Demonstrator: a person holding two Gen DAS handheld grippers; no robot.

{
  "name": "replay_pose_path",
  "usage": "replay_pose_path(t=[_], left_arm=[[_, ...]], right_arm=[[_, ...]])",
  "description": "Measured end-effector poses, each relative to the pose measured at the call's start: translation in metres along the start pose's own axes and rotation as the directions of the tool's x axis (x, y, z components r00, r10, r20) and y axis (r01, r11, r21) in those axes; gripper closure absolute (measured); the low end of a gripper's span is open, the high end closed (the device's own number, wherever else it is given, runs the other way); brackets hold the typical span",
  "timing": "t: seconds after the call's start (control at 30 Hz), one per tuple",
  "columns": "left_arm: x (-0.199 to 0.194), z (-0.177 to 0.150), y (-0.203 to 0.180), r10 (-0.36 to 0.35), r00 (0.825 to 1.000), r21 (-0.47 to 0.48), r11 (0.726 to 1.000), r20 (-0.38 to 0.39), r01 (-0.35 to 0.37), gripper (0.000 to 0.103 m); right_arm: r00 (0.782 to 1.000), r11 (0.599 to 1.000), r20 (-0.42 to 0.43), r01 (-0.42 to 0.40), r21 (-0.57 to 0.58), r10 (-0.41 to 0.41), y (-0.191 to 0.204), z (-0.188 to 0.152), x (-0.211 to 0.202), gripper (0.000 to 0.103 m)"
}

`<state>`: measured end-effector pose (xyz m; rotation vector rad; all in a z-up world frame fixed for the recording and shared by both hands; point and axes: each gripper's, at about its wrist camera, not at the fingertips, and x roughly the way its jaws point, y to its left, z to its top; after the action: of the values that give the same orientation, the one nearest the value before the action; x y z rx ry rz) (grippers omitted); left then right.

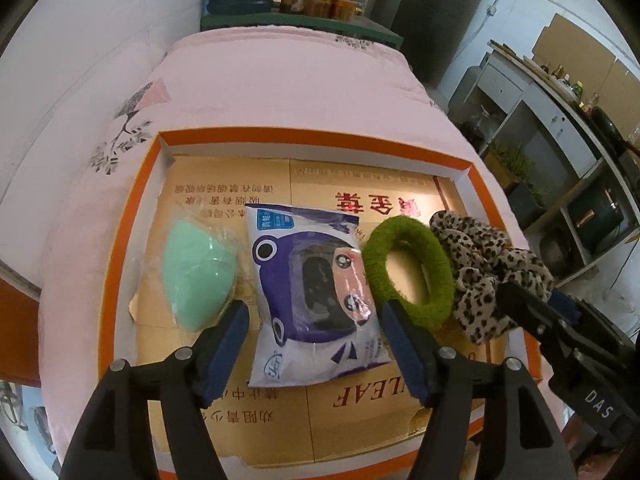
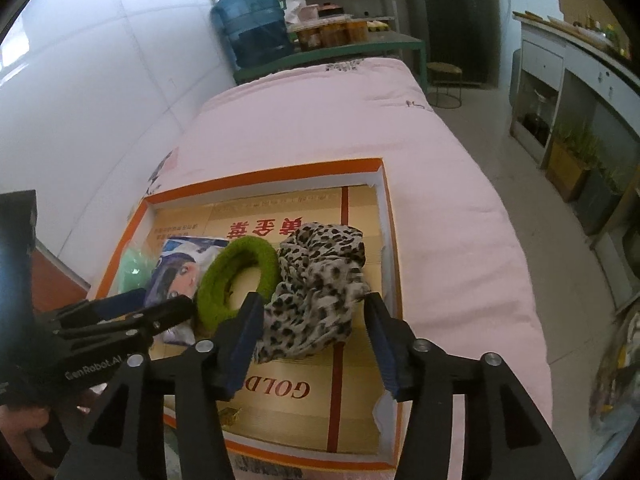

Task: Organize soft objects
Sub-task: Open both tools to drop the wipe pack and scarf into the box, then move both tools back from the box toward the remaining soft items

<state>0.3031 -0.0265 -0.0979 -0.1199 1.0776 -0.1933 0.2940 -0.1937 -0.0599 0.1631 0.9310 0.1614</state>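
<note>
A shallow orange-rimmed box point(image 1: 120, 240) lined with cardboard lies on a pink quilt. In a row inside it, from left to right, are a mint sponge in clear wrap point(image 1: 198, 276), a purple-and-white packet with a cartoon frog point(image 1: 316, 296), a fuzzy green ring point(image 1: 408, 268) and a leopard-print cloth point(image 1: 484, 264). My left gripper point(image 1: 314, 312) is open and straddles the packet's lower half without pressing it. My right gripper point(image 2: 314, 304) is open around the leopard-print cloth point(image 2: 316, 288), which lies loose on the cardboard. The green ring point(image 2: 236, 280) is just left of it.
The pink quilt point(image 2: 340, 120) stretches far beyond the box, with a white wall point(image 2: 100, 80) along its left. A blue water jug point(image 2: 252, 28) and jars stand on a green shelf behind. Cabinets and a planter point(image 2: 568, 160) line the right. A hand point(image 2: 20, 432) holds the left gripper.
</note>
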Motion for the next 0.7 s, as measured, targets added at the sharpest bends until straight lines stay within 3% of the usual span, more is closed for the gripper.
replay_pose_path(t=[0.7], left_arm=[[-0.058, -0.018, -0.011, -0.013, 0.991, 0.051, 0.999, 0.135, 0.007, 0.033]], right_arm=[[0.999, 0.999, 0.042, 0.013, -0.033, -0.012, 0.01, -0.013, -0.041, 0.044]])
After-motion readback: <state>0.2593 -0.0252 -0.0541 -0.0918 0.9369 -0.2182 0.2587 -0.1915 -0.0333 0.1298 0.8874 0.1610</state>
